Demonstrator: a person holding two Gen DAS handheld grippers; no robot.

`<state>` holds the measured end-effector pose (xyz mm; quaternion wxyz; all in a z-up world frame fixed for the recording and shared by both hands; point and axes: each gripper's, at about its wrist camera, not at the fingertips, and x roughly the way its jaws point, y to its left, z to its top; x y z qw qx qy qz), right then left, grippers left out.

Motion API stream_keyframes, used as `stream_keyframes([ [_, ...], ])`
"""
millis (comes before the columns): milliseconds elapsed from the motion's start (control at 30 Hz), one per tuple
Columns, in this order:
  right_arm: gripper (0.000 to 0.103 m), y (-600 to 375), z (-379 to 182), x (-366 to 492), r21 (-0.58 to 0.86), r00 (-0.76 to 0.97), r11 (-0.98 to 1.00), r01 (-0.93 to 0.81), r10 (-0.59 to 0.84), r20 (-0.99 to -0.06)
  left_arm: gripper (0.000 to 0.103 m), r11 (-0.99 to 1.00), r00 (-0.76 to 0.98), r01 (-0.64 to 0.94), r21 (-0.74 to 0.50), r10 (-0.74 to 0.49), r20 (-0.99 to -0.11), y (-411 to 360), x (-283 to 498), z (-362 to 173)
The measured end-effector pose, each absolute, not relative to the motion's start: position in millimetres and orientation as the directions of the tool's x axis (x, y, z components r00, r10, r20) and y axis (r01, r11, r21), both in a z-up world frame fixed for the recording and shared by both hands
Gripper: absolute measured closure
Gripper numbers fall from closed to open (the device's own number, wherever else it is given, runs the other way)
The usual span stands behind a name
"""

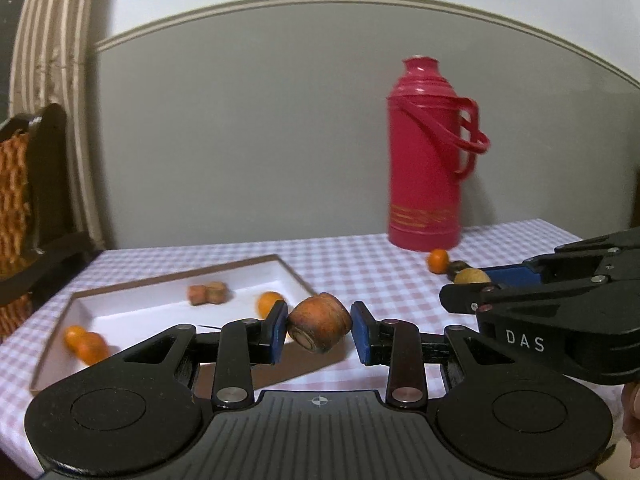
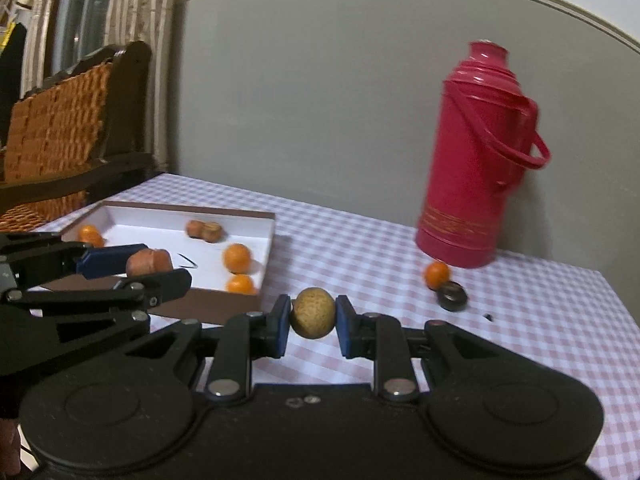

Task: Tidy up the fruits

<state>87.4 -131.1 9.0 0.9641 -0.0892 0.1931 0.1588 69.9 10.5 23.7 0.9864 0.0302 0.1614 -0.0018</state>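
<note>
My left gripper is shut on a brown-orange squat fruit and holds it above the near right corner of the shallow white box. My right gripper is shut on a round tan fruit over the checked cloth, right of the box. The box holds small oranges and two brown fruits. A loose orange lies by the flask. Each gripper shows in the other's view: the right gripper, the left gripper.
A red thermos flask stands at the back right of the table. A dark round lid lies next to the loose orange. A wicker-backed chair stands left of the table. The grey wall is close behind.
</note>
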Motion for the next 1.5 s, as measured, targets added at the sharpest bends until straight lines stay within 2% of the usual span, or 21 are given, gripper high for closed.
stream_keyframes([
  [767, 0.088, -23, 19, 82, -0.123, 0.812, 0.835, -0.536, 0.471, -0.346, 0.068, 0.974, 0.932, -0.21, 0.082, 0.225, -0.286, 119, 43, 31],
  [1500, 0.088, 11, 33, 141, -0.137, 0.825, 0.835, -0.532, 0.475, -0.308, 0.068, 0.956, 0.918, -0.29, 0.05, 0.292, -0.27, 172, 96, 35],
])
